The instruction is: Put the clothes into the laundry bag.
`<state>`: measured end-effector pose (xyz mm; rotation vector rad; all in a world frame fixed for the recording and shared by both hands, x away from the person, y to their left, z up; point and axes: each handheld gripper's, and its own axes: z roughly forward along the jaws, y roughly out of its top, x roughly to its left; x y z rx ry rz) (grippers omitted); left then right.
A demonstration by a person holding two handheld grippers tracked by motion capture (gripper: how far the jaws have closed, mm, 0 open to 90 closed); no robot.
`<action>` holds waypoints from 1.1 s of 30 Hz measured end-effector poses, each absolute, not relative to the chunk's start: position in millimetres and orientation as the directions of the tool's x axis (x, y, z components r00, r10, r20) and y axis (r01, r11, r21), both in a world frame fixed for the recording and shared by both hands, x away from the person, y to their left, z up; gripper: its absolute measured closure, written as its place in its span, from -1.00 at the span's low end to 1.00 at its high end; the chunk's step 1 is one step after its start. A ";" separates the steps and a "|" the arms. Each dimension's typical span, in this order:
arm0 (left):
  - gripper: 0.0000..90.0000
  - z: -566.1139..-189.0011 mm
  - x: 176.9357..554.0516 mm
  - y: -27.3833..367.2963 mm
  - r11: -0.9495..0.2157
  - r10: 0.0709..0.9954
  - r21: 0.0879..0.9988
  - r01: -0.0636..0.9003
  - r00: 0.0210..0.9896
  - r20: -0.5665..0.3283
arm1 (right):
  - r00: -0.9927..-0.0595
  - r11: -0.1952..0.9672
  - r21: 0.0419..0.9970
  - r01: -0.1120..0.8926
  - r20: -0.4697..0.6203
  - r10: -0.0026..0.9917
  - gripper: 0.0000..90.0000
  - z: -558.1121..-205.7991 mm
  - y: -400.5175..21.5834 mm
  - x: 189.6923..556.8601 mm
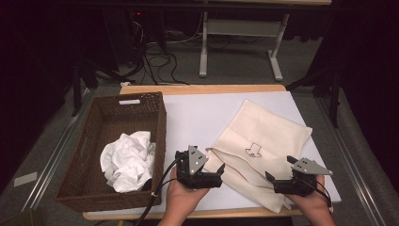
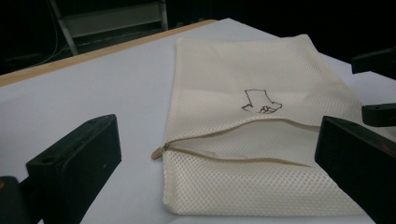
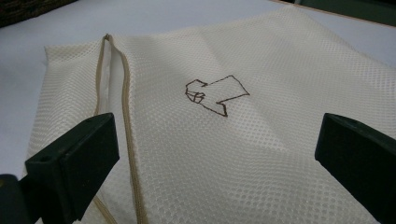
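Observation:
A cream mesh laundry bag [image 1: 261, 141] lies flat on the white table [image 1: 197, 117], with a small shirt outline [image 1: 254, 150] stitched on it. Its zipper [image 2: 224, 135] gapes open along the near end, the pull at the left corner [image 2: 158, 152]. My left gripper [image 1: 219, 173] hovers open just left of the bag's zipper corner, jaws wide apart. At the bag's near right edge, my right gripper [image 1: 279, 170] is also open, over the mesh [image 3: 224, 154]. The zipper [image 3: 126, 116] runs past its left jaw.
A brown wicker basket [image 1: 89, 155] stands at the table's left, holding a crumpled white garment [image 1: 128, 160]. Beyond the table's far edge are a desk frame and cables on the floor. Bare white tabletop [image 1: 193, 113] lies between basket and bag.

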<state>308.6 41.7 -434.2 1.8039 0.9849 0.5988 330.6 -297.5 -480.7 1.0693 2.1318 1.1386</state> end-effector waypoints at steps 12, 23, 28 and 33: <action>-0.98 -418.7 301.9 58.3 -0.181 0.841 0.920 0.347 0.539 -0.038 | -0.554 0.314 0.853 0.418 -0.035 0.832 -0.99 -480.0 -302.8 330.5; -0.98 -392.5 279.8 100.9 -0.162 0.895 0.933 0.322 0.447 0.001 | -0.550 0.308 0.866 0.393 -0.047 0.834 -0.99 -477.9 -302.8 331.3; -0.98 -390.9 276.2 125.7 -0.139 0.918 0.931 0.337 0.397 -0.006 | -0.546 0.296 0.868 0.399 -0.035 0.837 -0.99 -477.9 -307.9 333.5; -0.98 -390.5 273.6 153.9 -0.094 0.939 0.930 0.354 0.343 -0.036 | -0.542 0.288 0.872 0.395 -0.032 0.840 -0.99 -477.3 -311.6 335.3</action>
